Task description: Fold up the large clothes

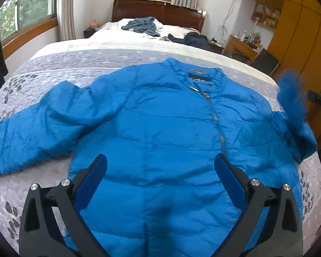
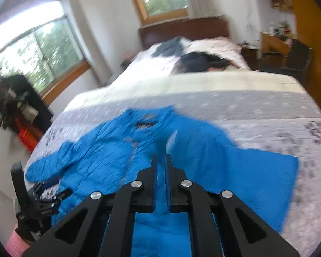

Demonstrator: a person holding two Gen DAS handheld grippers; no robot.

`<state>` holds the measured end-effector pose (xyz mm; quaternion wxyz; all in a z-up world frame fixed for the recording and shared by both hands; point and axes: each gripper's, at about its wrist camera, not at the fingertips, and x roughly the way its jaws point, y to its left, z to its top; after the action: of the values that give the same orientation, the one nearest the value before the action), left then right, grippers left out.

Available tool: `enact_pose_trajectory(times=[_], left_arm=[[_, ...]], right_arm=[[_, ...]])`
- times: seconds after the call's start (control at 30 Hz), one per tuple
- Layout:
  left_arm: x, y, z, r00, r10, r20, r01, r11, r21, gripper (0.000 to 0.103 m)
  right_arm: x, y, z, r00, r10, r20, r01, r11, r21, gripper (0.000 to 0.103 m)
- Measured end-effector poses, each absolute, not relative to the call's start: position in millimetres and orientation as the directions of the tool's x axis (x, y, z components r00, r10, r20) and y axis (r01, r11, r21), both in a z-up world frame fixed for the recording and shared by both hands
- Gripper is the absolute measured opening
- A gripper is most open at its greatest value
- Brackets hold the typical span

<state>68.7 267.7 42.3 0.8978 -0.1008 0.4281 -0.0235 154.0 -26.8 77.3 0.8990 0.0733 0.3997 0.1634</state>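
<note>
A bright blue puffer jacket point(image 1: 160, 117) lies front-up on the grey patterned quilt point(image 1: 75, 64), its zipper point(image 1: 216, 117) closed and its collar pointing to the headboard. My left gripper point(image 1: 160, 157) hovers open over the jacket's lower body, with nothing between its fingers. One sleeve point(image 1: 32, 128) lies flat at the left. The other sleeve point(image 1: 291, 90) is lifted and blurred at the bed's right edge, beside my right gripper point(image 1: 316, 98). In the right wrist view, the right gripper point(image 2: 160, 158) is shut with blue fabric point(image 2: 160, 143) rising to its tips. The left gripper point(image 2: 42, 201) shows at the lower left.
A grey-blue garment point(image 1: 141, 26) and a dark garment point(image 1: 194, 38) lie near the wooden headboard point(image 1: 160, 10). A desk point(image 1: 241, 45), a dark chair point(image 1: 265, 61) and a wooden wardrobe point(image 1: 299, 32) stand to the bed's right. A pink sleeve point(image 2: 12, 242) shows behind the left gripper.
</note>
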Motion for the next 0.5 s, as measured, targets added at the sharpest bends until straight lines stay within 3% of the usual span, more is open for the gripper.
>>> enact_pose_trajectory(times=[0.23,0.33,0.5], left_arm=[[77.1,271.1,41.3,0.608,-0.144,-0.781,-0.04,0.977,-0.211,0.099],[92.2,241.1,45.3,0.581,-0.201,-0.789,0.028,0.973,-0.228,0.099],[127.0,166.8,41.4,0.464,-0.384,-0.798,0.149,0.922,-0.357,0.099]], right_arm=[[157.6,-6.1,51.1,0.592,0.325,-0.738,-0.229,0.945,0.232,0.016],[154.6,-37.2,49.2,0.642,0.205,-0.739,-0.124,0.979,0.163,0.028],[149.8,-110.2,38.2,0.666,0.027,-0.746,0.092,0.989,0.118,0.036]])
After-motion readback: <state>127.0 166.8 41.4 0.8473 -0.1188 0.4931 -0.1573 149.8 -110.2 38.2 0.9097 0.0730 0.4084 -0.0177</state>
